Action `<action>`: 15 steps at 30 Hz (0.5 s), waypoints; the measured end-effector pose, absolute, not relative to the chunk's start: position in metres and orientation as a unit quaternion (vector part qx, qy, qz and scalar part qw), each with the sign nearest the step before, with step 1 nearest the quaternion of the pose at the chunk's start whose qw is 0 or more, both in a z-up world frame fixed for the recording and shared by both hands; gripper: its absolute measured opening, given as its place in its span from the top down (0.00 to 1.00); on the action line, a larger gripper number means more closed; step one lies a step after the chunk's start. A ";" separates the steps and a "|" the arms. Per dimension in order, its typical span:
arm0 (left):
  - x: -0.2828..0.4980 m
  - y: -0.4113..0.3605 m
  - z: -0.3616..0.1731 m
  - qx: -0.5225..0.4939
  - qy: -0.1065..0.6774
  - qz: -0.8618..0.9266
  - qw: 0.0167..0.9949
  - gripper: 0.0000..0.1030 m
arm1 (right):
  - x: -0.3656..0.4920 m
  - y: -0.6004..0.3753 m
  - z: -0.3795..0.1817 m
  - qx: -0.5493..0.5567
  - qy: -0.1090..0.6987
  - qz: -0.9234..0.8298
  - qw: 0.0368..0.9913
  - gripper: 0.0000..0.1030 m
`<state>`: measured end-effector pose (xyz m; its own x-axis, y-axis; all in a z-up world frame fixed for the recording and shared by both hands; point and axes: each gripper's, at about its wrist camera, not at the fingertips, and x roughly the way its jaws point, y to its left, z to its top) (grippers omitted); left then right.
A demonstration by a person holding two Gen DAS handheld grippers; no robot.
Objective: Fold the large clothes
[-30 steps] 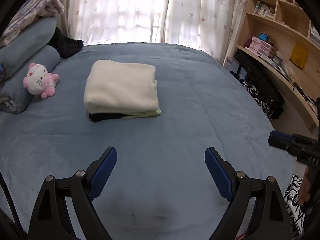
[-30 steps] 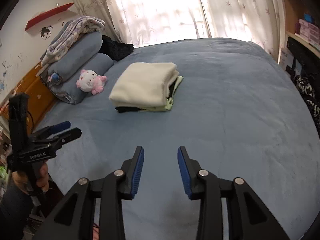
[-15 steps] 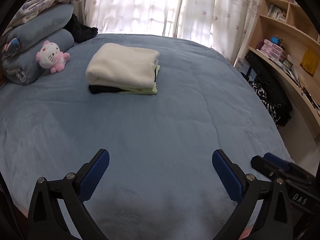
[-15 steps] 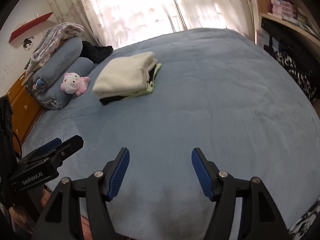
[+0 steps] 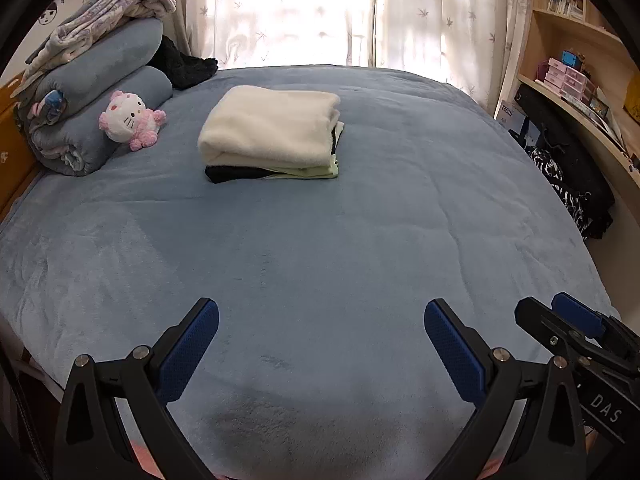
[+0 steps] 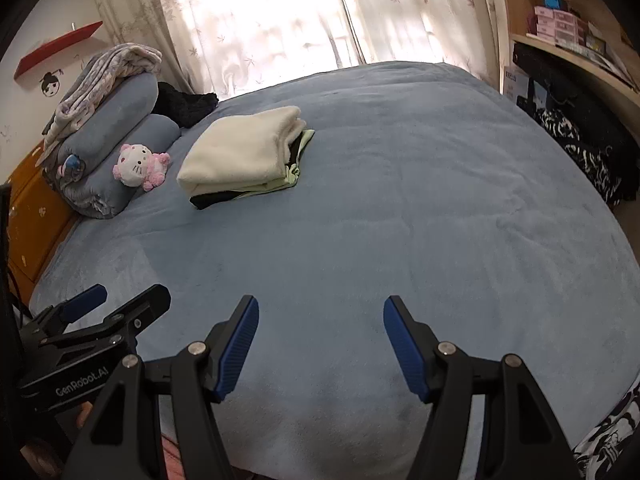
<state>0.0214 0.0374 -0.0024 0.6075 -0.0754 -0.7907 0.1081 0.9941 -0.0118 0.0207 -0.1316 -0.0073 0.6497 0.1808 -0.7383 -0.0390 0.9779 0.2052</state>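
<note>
A stack of folded clothes (image 5: 272, 128) (image 6: 240, 152) lies on the blue bed cover (image 5: 320, 240) (image 6: 400, 208), toward its far left. A cream fleece piece is on top, with pale green and black pieces under it. My left gripper (image 5: 320, 312) hovers over the near part of the bed, jaws wide open with nothing between them. My right gripper (image 6: 322, 308) is beside it, also open and empty. Each gripper shows at the edge of the other's view: the left gripper (image 6: 120, 312) and the right gripper (image 5: 560, 320). Both are far from the stack.
Rolled blue bedding (image 5: 100, 92) with a patterned blanket on top and a pink-white plush toy (image 5: 130, 120) sit at the far left by a black garment (image 5: 184, 66). Wooden shelves (image 5: 580, 92) and dark patterned clothes (image 5: 568, 184) line the right side. Curtains hang behind.
Both grippers opened wider and drew back toward the bed's near edge, so the stack looks farther away. The right gripper sank to the lower right of the left view.
</note>
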 end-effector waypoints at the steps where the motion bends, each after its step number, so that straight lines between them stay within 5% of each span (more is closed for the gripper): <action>1: 0.020 0.037 -0.002 0.019 0.440 -0.050 0.897 0.01 | 0.020 -0.131 -0.007 0.085 0.413 0.061 0.905 0.37; 15: 0.009 0.039 0.004 0.031 0.431 -0.040 0.901 0.01 | 0.016 -0.122 0.000 0.068 0.397 0.058 0.913 0.36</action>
<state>0.0094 0.0391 0.0038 0.6248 -0.0462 -0.7794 0.0995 0.9948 0.0208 0.0159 -0.1224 0.0001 0.6774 0.1594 -0.7181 -0.0515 0.9841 0.1699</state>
